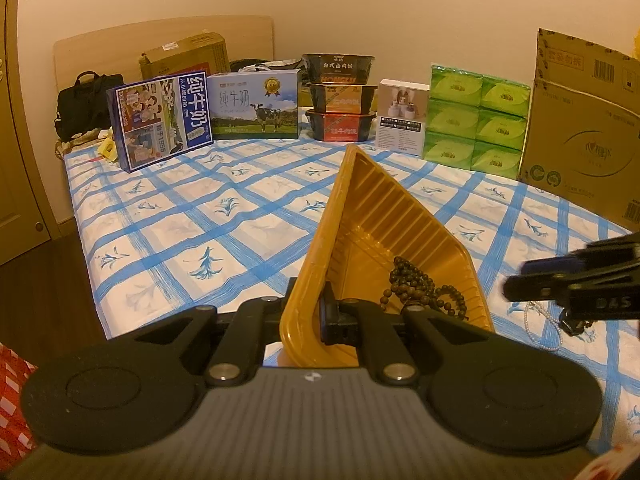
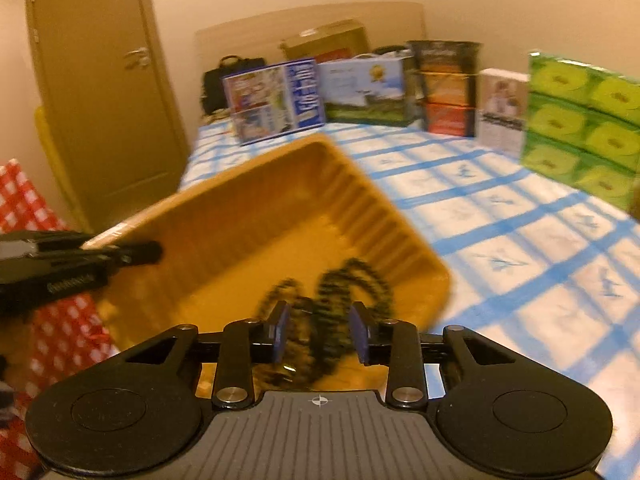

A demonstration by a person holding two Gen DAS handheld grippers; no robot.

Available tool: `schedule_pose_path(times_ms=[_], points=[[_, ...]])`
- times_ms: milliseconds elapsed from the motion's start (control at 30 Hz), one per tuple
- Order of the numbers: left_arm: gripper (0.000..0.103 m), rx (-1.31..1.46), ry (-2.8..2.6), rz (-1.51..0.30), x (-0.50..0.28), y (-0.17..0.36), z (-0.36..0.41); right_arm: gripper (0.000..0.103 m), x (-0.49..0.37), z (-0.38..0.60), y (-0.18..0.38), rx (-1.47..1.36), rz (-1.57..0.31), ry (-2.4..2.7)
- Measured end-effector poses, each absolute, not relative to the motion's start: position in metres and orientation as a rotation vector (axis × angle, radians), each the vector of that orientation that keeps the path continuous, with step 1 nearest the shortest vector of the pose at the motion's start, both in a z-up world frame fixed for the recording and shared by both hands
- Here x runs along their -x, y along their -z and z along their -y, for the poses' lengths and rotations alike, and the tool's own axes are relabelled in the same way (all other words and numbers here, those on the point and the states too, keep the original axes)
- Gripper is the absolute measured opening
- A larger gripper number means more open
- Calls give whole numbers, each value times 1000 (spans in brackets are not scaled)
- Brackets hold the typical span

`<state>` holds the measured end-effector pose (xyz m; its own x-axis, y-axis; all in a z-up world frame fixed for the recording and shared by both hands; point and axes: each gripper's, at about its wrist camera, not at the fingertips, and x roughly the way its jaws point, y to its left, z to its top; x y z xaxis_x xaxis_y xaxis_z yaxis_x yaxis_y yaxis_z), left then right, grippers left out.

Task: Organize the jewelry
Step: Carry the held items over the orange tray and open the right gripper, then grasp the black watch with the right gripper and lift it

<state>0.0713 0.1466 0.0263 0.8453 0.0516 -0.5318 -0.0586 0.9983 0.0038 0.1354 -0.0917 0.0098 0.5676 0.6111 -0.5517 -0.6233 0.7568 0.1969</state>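
Amber-yellow tray [image 1: 372, 216]; dark brown beads [image 1: 416, 284]; white bedsheet [image 1: 192, 216] (blue checks, blue floral sprigs); green packs [image 1: 476, 120]

A home bedroom: a bed [image 1: 240, 208] with headboard [image 1: 160, 36], beside a door [image 2: 104, 92].

Dark beads [image 2: 340, 292] blurred — clasp unreadable.
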Motion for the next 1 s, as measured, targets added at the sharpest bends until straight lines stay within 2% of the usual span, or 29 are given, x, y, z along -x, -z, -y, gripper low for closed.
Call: schedule_pose_path(times_ms=[600, 1000], points=[[7, 7, -58, -561, -70, -25, -148, 35, -91, 244, 40, -8, -735, -229], [7, 7, -58, -562, -70, -25, -147, 35, -124, 245, 41, -53, -746, -264]])
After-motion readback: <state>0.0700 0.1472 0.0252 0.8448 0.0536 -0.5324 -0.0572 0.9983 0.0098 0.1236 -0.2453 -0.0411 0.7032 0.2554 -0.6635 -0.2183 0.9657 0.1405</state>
